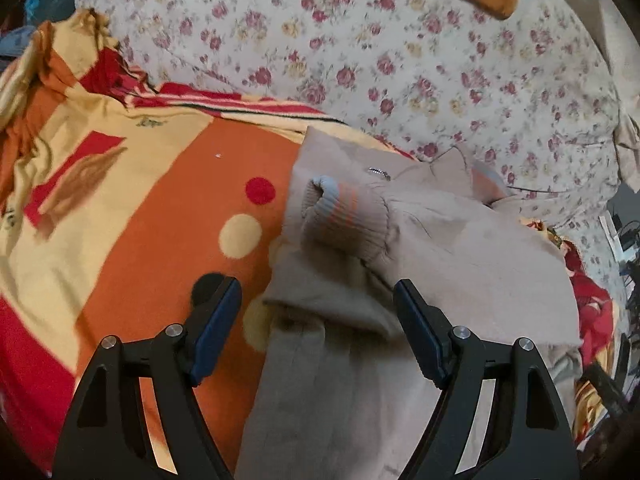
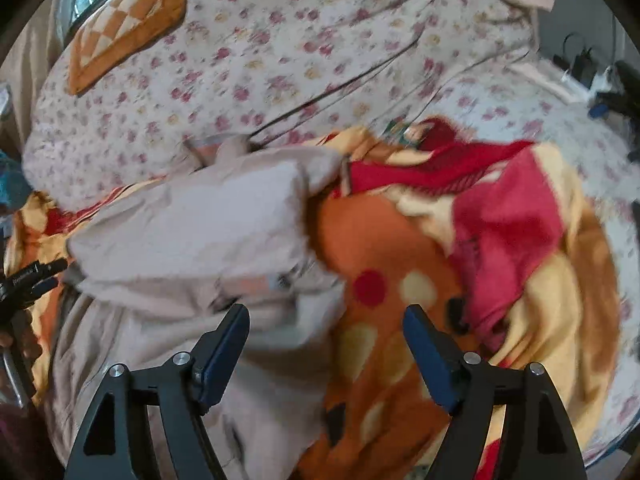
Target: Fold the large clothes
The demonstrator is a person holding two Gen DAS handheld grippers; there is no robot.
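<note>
I can't read any text, label, brand or number in either wrist view. The only lettering I can find is a short line of pale print on the black bar at the left edge of my right wrist view, and it is too small and blurred for me to make out a single character. The small greenish marks on the patterned blanket in my left wrist view could be printed script or just part of the pattern; I cannot tell which, and nothing there is legible.
</note>
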